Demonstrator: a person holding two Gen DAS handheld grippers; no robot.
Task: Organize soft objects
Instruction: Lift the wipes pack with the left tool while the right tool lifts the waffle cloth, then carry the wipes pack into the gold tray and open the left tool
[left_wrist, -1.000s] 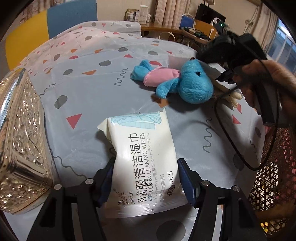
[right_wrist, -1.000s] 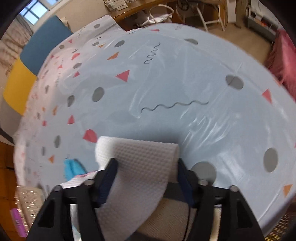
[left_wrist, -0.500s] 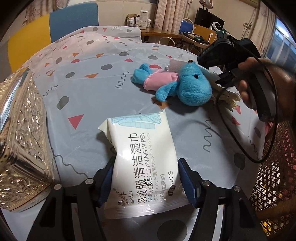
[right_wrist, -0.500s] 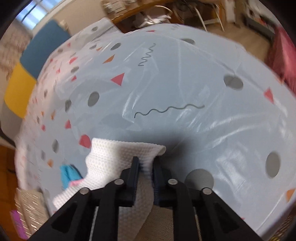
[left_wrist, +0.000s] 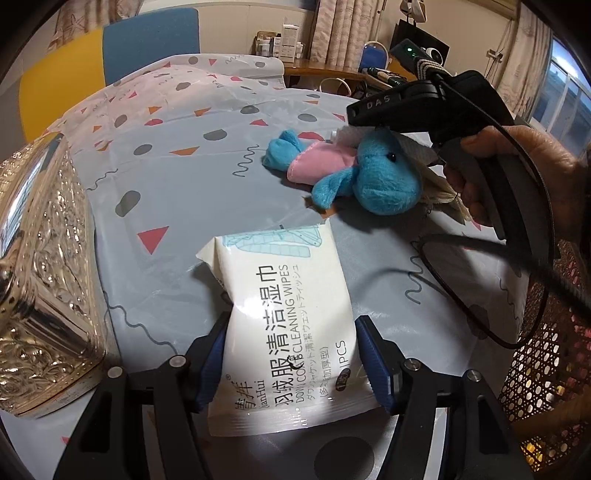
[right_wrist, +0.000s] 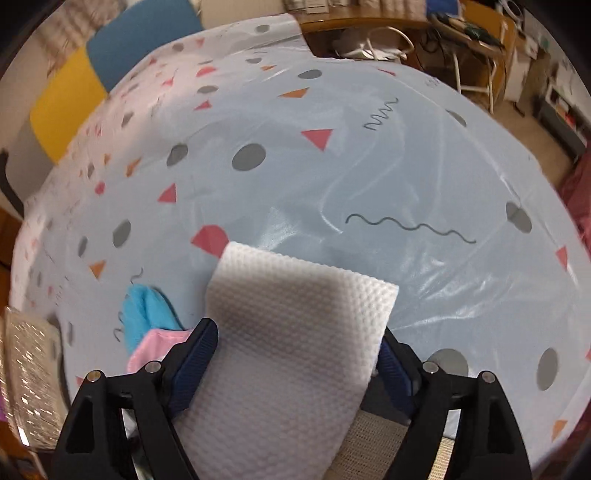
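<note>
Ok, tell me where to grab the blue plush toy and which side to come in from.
Take the blue plush toy across its pink-clad body, coming down from above. It lies flat on the tablecloth; the body is narrower than the round head, and it is clear of the white paper towel by the head.

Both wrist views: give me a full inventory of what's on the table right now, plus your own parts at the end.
wipes pack: one, white, near table edge, between the left pads.
plush toy: one, blue with pink shirt, lying mid-table.
paper towel: one, white, between the right pads, beside the toy.
beige cloth: one, under the towel.
metallic box: one, gold embossed, table's left edge.
tablecloth: one, pale blue with patterned shapes, covering the table.
left gripper: one, black, blue pads against the pack's sides.
right gripper: one, black, jaws opening around the towel.
hand: one, holding the right gripper's handle.
</note>
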